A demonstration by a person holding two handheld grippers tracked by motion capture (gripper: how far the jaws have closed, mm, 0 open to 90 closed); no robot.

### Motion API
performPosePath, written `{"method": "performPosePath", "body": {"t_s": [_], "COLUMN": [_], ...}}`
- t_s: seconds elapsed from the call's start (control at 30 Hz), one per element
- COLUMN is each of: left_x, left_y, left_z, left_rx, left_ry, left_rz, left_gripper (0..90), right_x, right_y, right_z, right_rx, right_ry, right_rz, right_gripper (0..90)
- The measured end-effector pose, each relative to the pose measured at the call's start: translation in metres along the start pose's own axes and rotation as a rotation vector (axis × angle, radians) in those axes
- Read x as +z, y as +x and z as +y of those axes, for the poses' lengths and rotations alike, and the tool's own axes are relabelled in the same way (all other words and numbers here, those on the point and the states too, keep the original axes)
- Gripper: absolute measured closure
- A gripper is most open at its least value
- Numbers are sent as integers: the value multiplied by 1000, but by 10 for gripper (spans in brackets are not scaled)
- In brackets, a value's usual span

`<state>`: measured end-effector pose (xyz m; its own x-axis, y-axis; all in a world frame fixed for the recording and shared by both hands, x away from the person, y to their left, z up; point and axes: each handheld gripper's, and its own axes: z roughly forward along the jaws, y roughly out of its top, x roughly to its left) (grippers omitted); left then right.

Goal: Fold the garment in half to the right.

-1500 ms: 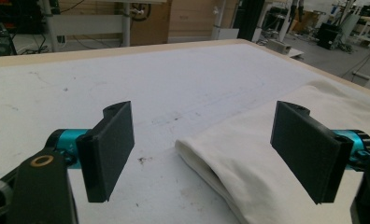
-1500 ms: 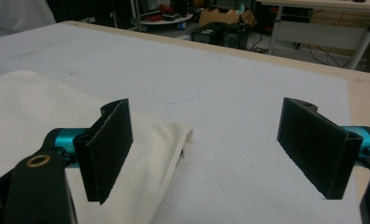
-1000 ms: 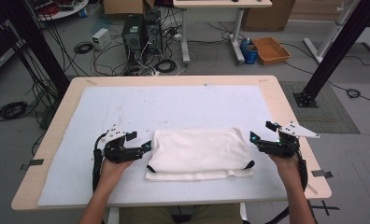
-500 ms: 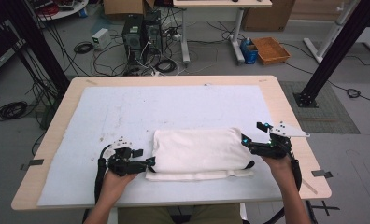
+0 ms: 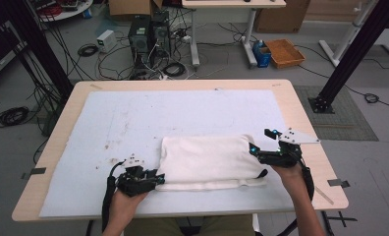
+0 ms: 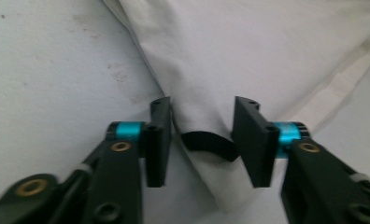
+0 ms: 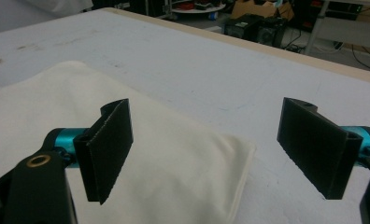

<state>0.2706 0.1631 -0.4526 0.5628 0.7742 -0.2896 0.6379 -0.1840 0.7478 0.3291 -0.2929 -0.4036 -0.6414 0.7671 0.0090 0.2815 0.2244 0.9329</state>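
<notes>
Now closing on the near-left corner of the cloth

Nearest the person, the left gripper (image 5: 155,180) lies low on the bench (image 5: 300,103), at the near-left corner of the folded white cloth (image 5: 209,160). In the left gripper view its jaws straddle that corner (image 6: 206,116): the cloth edge and a small black loop (image 6: 206,145) sit between the pads (image 6: 248,135), which have just been closing in. A gap can be seen on both sides, so the jaws look partly shut and not yet pinching; I judge the grip unfinished.

A little farther off, at the cloth's right end, the right gripper (image 5: 260,142) hovers above the far-right corner. In the right gripper view its jaws stand wide apart with nothing between them, and the cloth corner (image 7: 241,154) lies flat on the white mat (image 5: 133,113) below.

The cloth itself rests on the near half of the mat, folded into a thick rectangle with a strap or hem along its near edge.

By my reading, the step in hand is taking hold of the cloth for another fold or a lift. Next, the left jaws need to finish closing on all the layers at the corner, and the right gripper needs to drop and pinch its corner before either hand pulls.
</notes>
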Motion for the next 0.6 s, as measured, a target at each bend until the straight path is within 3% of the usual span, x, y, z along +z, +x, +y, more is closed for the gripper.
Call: {"method": "performPosePath", "body": {"t_s": [0.13, 0.2, 0.33, 0.43, 0.6], "left_x": [1, 1, 1, 2, 3], "left_y": [-5, -7, -10, -11, -10], "left_z": [-1, -1, 1, 2, 3], "left_rx": [32, 45, 25, 25, 15], "left_ry": [-1, 2, 7, 8, 6], "left_rz": [-1, 12, 29, 23, 4], "left_gripper": [785, 814, 835, 837, 838], "right_x": [3, 6, 20, 42, 85], "right_y": [8, 14, 33, 48, 65], "right_z": [4, 9, 25, 37, 56], "right_rx": [-17, -29, -52, -46, -58], "right_ry": [1, 1, 10, 24, 106], "right_rz": [14, 27, 62, 94, 141], "right_gripper": [183, 183, 183, 183, 184]}}
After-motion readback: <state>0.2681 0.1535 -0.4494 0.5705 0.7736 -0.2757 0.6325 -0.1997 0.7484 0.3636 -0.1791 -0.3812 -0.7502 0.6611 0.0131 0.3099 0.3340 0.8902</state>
